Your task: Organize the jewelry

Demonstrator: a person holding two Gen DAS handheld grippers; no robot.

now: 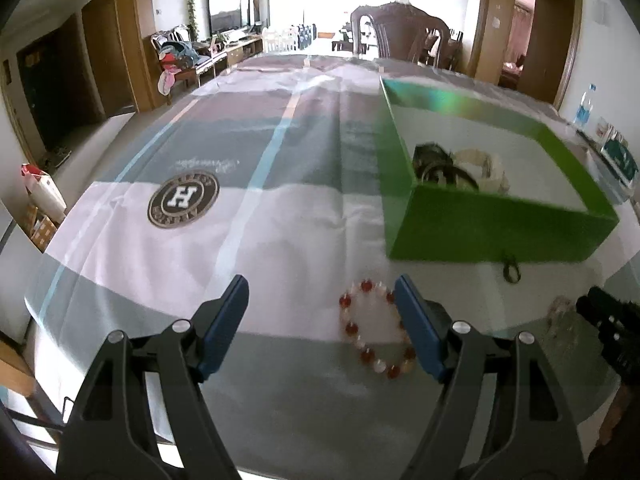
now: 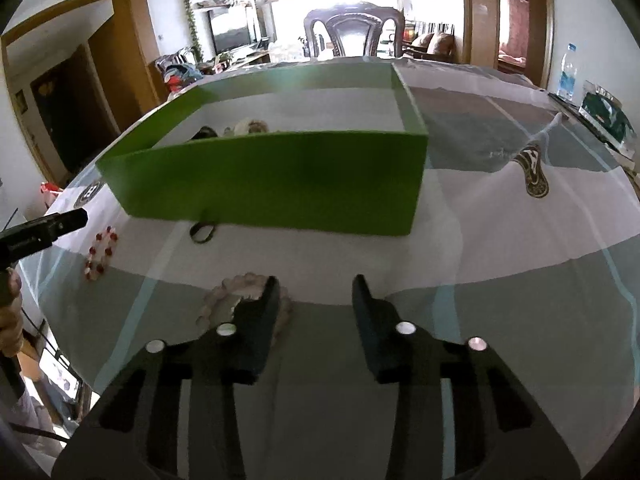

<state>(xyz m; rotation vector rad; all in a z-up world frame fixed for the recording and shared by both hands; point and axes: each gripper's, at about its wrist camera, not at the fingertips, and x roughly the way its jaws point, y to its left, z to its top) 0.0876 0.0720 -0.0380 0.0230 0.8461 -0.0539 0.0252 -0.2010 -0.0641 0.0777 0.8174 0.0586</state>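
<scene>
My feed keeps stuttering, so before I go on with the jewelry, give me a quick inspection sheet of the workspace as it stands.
Surface: table under a grey and white cloth with round logos.
Job's things: green box, open top, some jewelry already inside; red and white bead bracelet and pale bead bracelet on the cloth; small dark ring beside the box front.
Clutter: water bottle and a green packet at the table's far edge.
Grippers: left gripper jaws wide open, red bracelet by its right-hand finger; right gripper jaws apart, nothing between them, pale bracelet partly behind one finger.
Cables: thin dark cord at the left edge of the right wrist view.
Surroundings: dark wooden chair, TV, bright window.
</scene>
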